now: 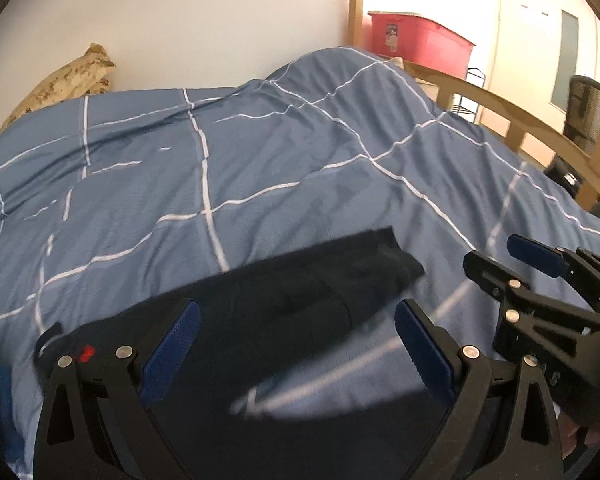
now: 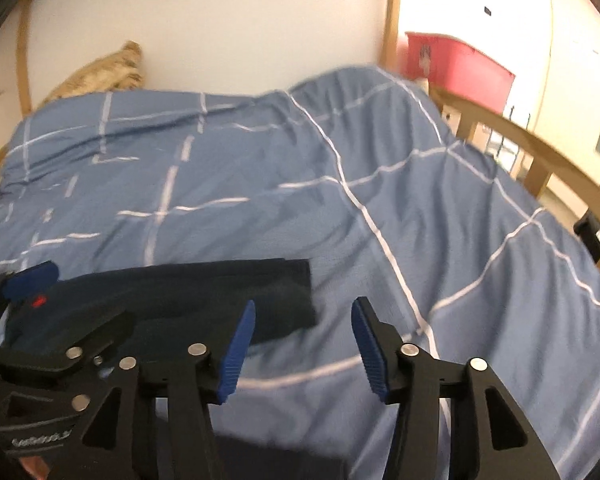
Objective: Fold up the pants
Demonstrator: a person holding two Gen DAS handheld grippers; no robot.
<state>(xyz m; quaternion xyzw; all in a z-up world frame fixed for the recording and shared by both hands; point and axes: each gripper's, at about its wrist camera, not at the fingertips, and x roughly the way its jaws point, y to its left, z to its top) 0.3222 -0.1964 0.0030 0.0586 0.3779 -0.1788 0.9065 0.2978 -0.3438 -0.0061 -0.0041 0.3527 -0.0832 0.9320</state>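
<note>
The dark navy pants (image 1: pixel 292 300) lie folded into a flat bundle on the blue checked duvet (image 1: pixel 260 168), near the bed's front edge. My left gripper (image 1: pixel 296 320) is open above them, its blue pads on either side of the bundle and holding nothing. The pants also show in the right wrist view (image 2: pixel 204 292), at lower left. My right gripper (image 2: pixel 304 320) is open and empty just right of the pants' end, over bare duvet (image 2: pixel 380 184). It shows at the right edge of the left wrist view (image 1: pixel 500 256). The left gripper (image 2: pixel 28 280) shows at the far left of the right wrist view.
A wooden bed rail (image 1: pixel 512 116) curves along the right side. A red storage bin (image 1: pixel 420 40) stands behind the bed's far corner. A tan patterned pillow (image 1: pixel 64 80) leans against the white wall at back left. A dark chair (image 1: pixel 584 108) is at far right.
</note>
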